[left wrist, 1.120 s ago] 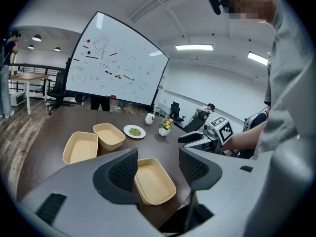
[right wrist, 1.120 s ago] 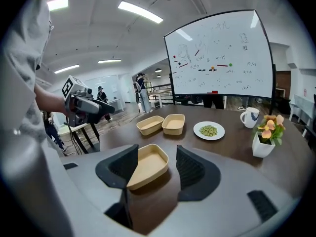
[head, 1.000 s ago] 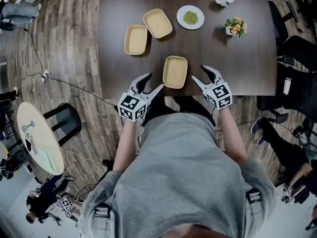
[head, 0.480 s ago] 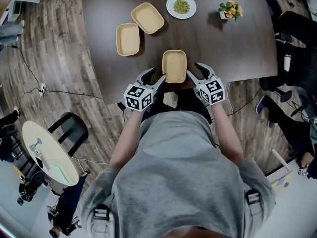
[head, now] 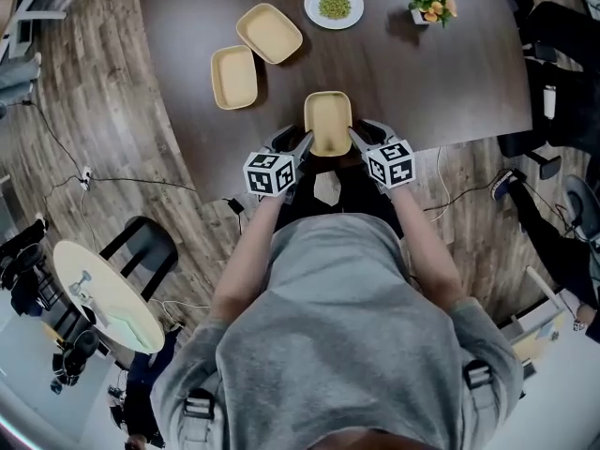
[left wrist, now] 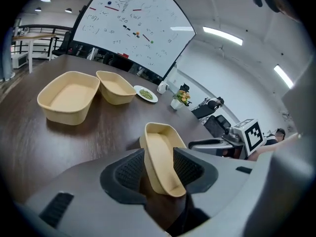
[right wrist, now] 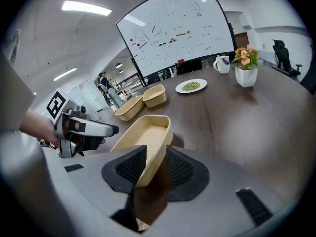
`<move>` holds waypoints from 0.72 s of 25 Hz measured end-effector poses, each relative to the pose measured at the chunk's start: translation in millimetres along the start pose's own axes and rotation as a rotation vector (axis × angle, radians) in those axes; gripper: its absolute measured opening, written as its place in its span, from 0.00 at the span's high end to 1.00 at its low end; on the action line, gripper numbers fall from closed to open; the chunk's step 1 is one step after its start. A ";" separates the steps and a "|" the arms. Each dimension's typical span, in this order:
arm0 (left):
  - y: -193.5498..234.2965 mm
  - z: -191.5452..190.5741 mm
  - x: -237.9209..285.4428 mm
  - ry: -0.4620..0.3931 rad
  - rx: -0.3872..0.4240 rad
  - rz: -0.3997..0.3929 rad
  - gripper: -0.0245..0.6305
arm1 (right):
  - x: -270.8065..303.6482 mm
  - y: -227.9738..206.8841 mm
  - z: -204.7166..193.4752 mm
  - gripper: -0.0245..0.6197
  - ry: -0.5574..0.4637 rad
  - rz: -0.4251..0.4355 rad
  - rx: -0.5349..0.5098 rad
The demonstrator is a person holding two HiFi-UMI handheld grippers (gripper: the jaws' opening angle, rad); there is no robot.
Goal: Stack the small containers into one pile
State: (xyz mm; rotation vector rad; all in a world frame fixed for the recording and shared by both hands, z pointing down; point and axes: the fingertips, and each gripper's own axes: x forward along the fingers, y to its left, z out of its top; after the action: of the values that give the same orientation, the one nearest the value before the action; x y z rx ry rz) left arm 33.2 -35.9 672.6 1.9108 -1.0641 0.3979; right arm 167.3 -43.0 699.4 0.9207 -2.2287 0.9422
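Observation:
A beige container (head: 327, 120) sits at the near edge of the dark table (head: 450, 73). My left gripper (head: 298, 142) straddles its near left wall and my right gripper (head: 361, 136) its near right wall. Both pairs of jaws have just been closing with the wall between them. In the left gripper view the container (left wrist: 163, 157) lies between the pads of the left gripper (left wrist: 159, 167), with space on the inner side. In the right gripper view the rim (right wrist: 148, 137) runs between the pads of the right gripper (right wrist: 155, 164), which stand close without a clear press. Two more beige containers (head: 234, 77) (head: 269, 33) rest at the far left.
A white plate of green food (head: 334, 5) and a small flower pot (head: 429, 7) stand at the table's far side, with a white mug (right wrist: 221, 63) beside the pot. Office chairs (head: 562, 54) stand to the right, a round side table (head: 103, 293) on the floor to the left.
Both grippers have come down and inward from beside the near container onto its near corners. Their jaws have narrowed around its side walls. The container has not shifted on the table.

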 end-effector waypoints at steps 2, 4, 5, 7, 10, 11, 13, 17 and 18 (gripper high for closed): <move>4.1 -6.2 5.1 0.019 -0.024 0.002 0.66 | 4.9 -1.3 -4.3 0.77 0.008 0.001 0.039; 6.2 -10.3 9.1 0.032 -0.047 0.001 0.67 | 8.6 -0.5 -7.9 0.78 0.016 0.008 0.072; 6.7 -11.6 10.7 0.037 -0.058 -0.001 0.68 | 10.0 0.0 -9.3 0.78 0.019 0.010 0.087; 7.5 -13.2 13.6 0.043 -0.077 -0.005 0.70 | 12.2 0.4 -11.0 0.80 0.020 0.011 0.119; 8.9 -14.3 16.8 0.048 -0.094 -0.009 0.79 | 14.6 0.5 -11.7 0.84 0.015 0.014 0.158; 9.1 -14.3 17.4 0.049 -0.097 -0.011 0.81 | 15.1 0.6 -11.4 0.86 0.012 0.016 0.168; 9.2 -13.6 17.6 0.049 -0.105 -0.014 0.85 | 15.4 0.7 -10.6 0.87 0.007 0.022 0.193; 8.1 -9.5 14.0 0.042 -0.113 -0.031 0.90 | 13.6 -0.6 -6.2 0.91 -0.014 0.033 0.261; 7.3 -8.8 13.4 0.043 -0.112 -0.037 0.90 | 12.9 -0.6 -4.3 0.92 -0.022 0.036 0.277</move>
State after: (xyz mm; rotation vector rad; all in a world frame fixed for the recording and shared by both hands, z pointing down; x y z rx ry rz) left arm 36.3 -37.4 689.8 1.8121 -1.0001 0.3495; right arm 160.8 -44.9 711.2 1.0168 -2.1744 1.2867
